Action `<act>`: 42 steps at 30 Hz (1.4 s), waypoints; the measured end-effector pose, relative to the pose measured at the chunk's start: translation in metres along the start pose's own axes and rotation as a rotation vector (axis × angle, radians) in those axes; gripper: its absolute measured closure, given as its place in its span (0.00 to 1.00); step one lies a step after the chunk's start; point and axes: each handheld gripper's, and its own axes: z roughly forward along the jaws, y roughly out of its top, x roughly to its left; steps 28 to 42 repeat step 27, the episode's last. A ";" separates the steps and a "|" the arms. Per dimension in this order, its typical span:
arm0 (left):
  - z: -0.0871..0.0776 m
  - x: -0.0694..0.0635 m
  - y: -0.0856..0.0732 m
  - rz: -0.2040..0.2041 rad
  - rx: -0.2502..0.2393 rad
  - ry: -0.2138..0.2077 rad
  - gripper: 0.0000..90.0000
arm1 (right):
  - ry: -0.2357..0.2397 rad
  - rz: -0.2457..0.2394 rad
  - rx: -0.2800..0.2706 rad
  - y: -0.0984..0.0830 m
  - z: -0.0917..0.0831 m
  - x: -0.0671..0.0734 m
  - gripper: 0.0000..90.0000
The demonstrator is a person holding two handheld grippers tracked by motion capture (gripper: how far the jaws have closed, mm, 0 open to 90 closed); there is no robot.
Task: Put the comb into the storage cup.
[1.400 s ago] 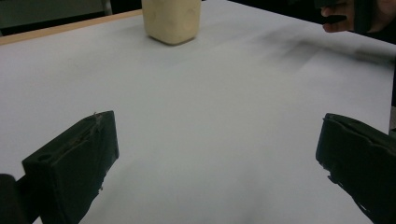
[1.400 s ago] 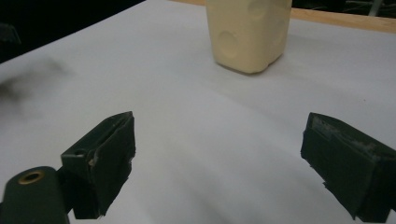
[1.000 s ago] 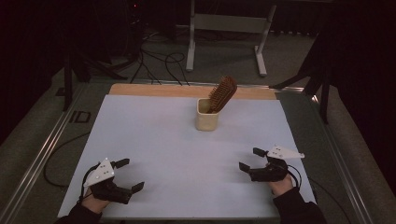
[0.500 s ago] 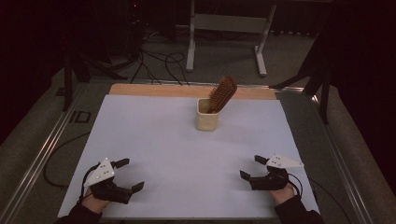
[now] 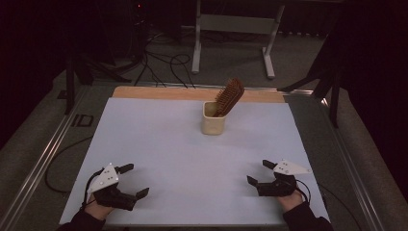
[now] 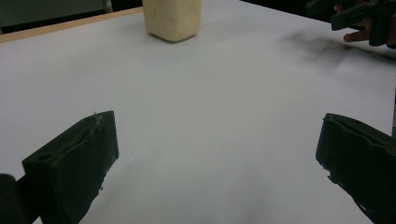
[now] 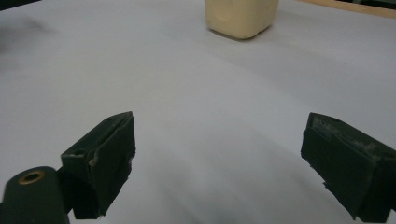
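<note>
Cream plastic formed the cup (image 5: 213,118), which stood upright toward the far middle of the desk (image 5: 159,144), just short of the bare wooden strip (image 5: 159,92) along the far edge. A brown wooden hairbrush (image 5: 229,96) stood in it handle down, its bristled head leaning out over the rim to the right; the cup wall evidently served to prop the brush, which in my judgement would tip if lifted carelessly. The left gripper (image 5: 136,182) lay low at the near left corner of the white sheet, held in a hand, its jaws spread wide with nothing between them; the left gripper view confirmed bare white surface between the two black jaws and the cup (image 6: 172,18) well ahead. The right gripper (image 5: 259,172) sat at the near right, likewise held low and parted wide, empty, with the cup (image 7: 241,16) ahead and somewhat to one side in its own view. Both grippers were well apart from the cup and from each other, aimed roughly inward at it. This placement was judged a ready posture: jaws opened in advance, neither committed to a grasp, the brush and cup untouched.
</note>
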 end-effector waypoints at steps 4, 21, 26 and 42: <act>0.000 0.000 0.000 0.002 -0.003 0.000 0.00 | -0.009 -0.005 0.005 0.000 0.001 -0.001 0.11; 0.000 -0.001 0.000 0.003 0.001 0.003 0.00 | -0.010 0.005 0.009 0.000 0.001 -0.002 0.11; 0.000 0.000 0.000 0.001 0.001 0.002 0.00 | -0.010 0.002 0.012 0.000 0.001 -0.002 0.11; 0.000 0.000 0.000 0.002 0.001 0.002 0.00 | -0.009 0.002 0.013 0.000 0.001 -0.002 0.11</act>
